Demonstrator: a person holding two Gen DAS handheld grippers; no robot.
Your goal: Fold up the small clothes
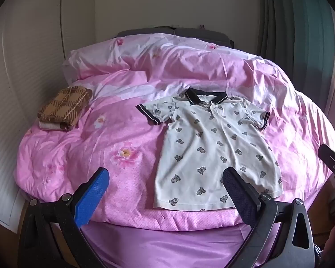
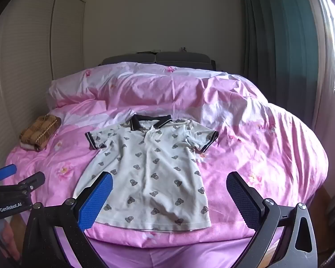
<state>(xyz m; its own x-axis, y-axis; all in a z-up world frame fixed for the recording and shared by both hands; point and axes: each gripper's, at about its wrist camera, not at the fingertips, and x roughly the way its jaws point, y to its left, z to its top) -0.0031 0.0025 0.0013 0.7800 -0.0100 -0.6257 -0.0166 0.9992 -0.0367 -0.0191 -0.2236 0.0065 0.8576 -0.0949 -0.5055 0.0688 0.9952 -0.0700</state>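
1. Pink flowered bedding covers the bed, which fills both views, with a green curtain at the upper right
2. Spread flat in the middle of the frame lies the polo shirt, collar towards the headboard, hem at the near edge
3. Both left tongs and right tongs stand wide open, holding nothing, hovering above the hem
4. A good first fold would probably pinch a sleeve and the hem corner on the same side, then carry both across together, keeping the cloth taut
5. White fabric, small grey bear prints, dark collar and sleeve cuffs; looks thin and limp
6. A folded brown plaid garment sits at left
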